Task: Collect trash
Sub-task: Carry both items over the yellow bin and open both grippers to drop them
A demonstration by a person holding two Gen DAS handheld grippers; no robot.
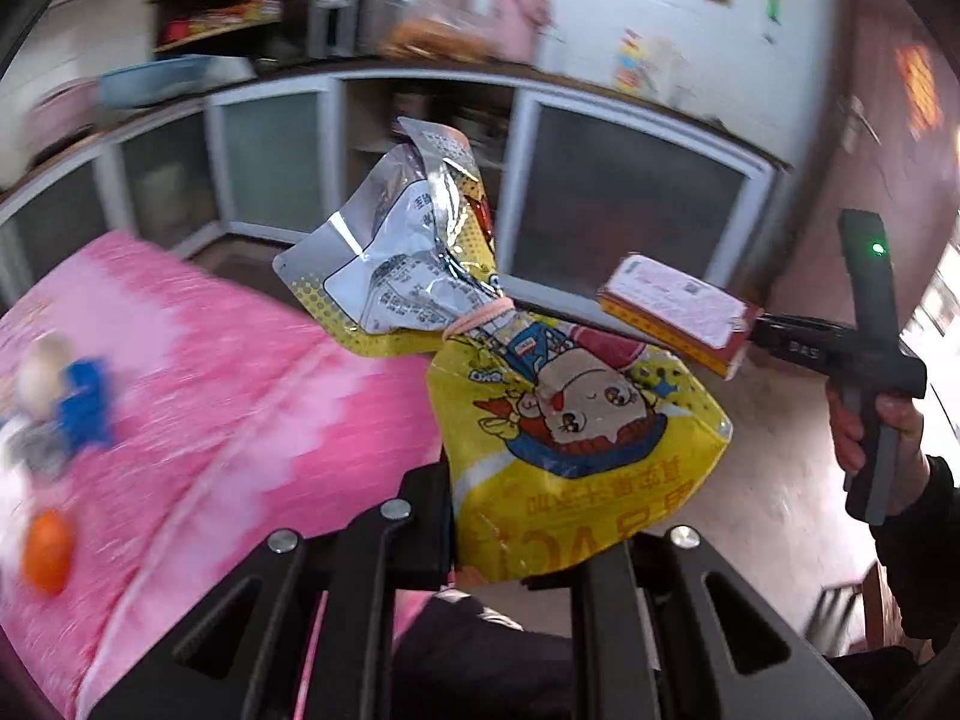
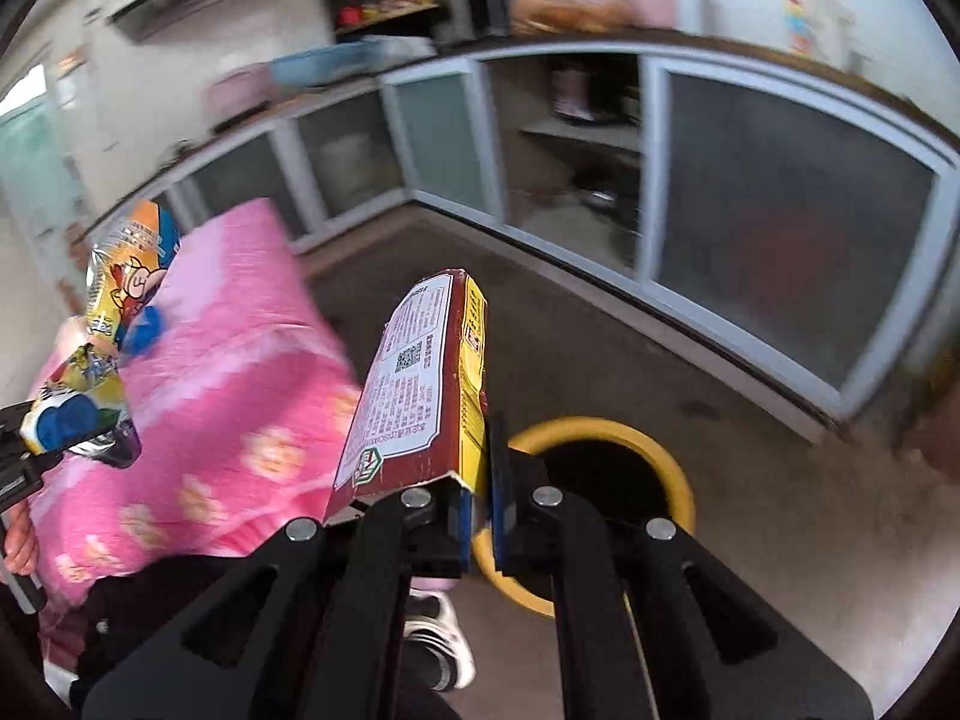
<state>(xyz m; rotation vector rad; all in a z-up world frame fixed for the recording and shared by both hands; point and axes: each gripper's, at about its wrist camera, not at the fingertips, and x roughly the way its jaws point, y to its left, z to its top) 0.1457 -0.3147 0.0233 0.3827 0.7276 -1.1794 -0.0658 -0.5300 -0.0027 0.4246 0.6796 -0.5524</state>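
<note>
A crumpled yellow snack bag (image 1: 564,420), printed with a cartoon child and cinched with a pink band, sticks up from the left gripper (image 1: 510,564), whose jaws are clamped on its lower edge. To its right, a flattened red and yellow carton (image 2: 420,384) is pinched by its bottom edge in the jaws of the right gripper (image 2: 477,516), standing up and leaning slightly left. Just beyond that gripper a yellow-rimmed bin (image 2: 606,432) sits on the floor (image 2: 780,540), its dark mouth open. On the left lies a surface under a pink patterned cloth (image 2: 240,396). Farther off, grey-framed glass cabinet doors (image 2: 792,252) run below a cluttered desk (image 1: 420,69), blurred.
</note>
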